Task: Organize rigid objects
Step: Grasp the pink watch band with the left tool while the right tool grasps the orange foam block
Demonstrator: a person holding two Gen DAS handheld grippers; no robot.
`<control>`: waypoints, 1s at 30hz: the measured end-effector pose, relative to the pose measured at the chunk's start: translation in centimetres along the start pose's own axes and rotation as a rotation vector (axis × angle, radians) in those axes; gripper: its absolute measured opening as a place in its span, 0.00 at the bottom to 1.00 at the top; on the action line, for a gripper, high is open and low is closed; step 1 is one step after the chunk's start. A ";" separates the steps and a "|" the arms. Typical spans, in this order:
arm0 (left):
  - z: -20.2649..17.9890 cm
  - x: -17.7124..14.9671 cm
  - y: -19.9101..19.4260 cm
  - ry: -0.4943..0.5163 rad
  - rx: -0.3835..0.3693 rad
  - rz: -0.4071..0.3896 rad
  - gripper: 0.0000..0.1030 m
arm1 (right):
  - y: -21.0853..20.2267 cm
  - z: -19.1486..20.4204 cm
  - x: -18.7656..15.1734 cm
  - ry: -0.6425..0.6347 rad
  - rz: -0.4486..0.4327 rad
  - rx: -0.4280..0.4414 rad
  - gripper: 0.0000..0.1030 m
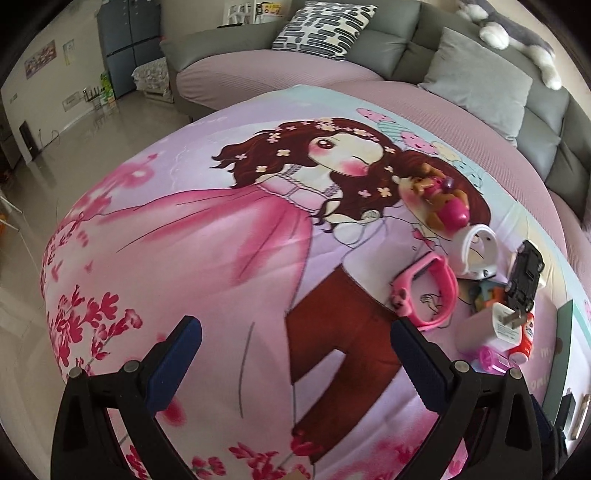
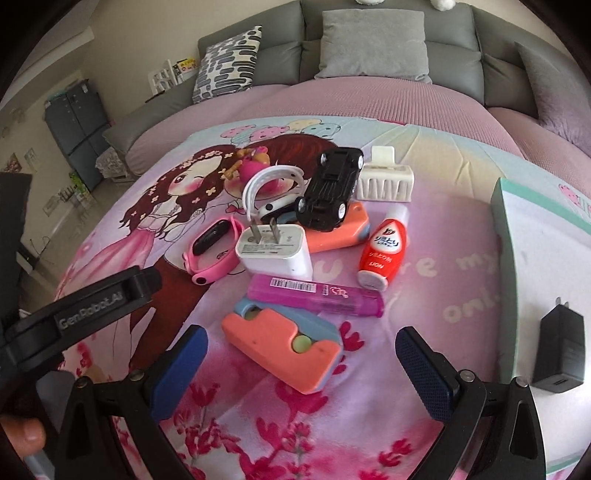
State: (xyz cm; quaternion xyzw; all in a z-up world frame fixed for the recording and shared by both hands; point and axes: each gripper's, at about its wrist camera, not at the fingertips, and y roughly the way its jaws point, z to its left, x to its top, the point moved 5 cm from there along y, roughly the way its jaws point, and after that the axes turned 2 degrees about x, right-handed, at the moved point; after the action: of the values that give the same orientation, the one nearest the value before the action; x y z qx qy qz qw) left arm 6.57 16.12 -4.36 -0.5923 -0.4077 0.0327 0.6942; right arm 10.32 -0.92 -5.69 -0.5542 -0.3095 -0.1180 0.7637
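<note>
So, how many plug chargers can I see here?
2: a white charger in the pile on the blanket, and a black charger alone in the tray at right. Others may be hidden.

Grey sofa [image 2: 369,33], glossy pale floor [image 1: 74,147]

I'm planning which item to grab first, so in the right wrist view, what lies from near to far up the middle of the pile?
Orange and blue case → purple tube → white charger → black toy car → white hair clip.
</note>
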 end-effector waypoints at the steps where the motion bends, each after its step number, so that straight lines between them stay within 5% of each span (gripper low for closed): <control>1: 0.2 0.0 0.0 -0.002 0.002 0.000 0.99 | 0.2 0.1 0.1 0.005 -0.002 -0.013 1.00; 14: 1.8 0.3 1.2 -0.012 0.004 0.013 0.99 | 2.2 0.4 0.2 0.032 -0.009 -0.111 0.99; 25: -0.7 1.2 0.9 0.059 -0.032 -0.013 0.99 | 0.4 -1.0 -1.9 -0.001 0.035 -0.150 0.88; 30: -3.3 1.4 1.1 0.132 -0.067 -0.011 0.99 | -0.4 -1.6 -2.3 -0.001 0.042 -0.151 0.75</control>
State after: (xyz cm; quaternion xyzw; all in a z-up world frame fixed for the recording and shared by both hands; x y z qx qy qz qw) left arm 10.05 14.55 -4.44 -0.6140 -0.3651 -0.0242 0.6994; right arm 8.87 -2.91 -7.01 -0.6166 -0.2884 -0.1247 0.7218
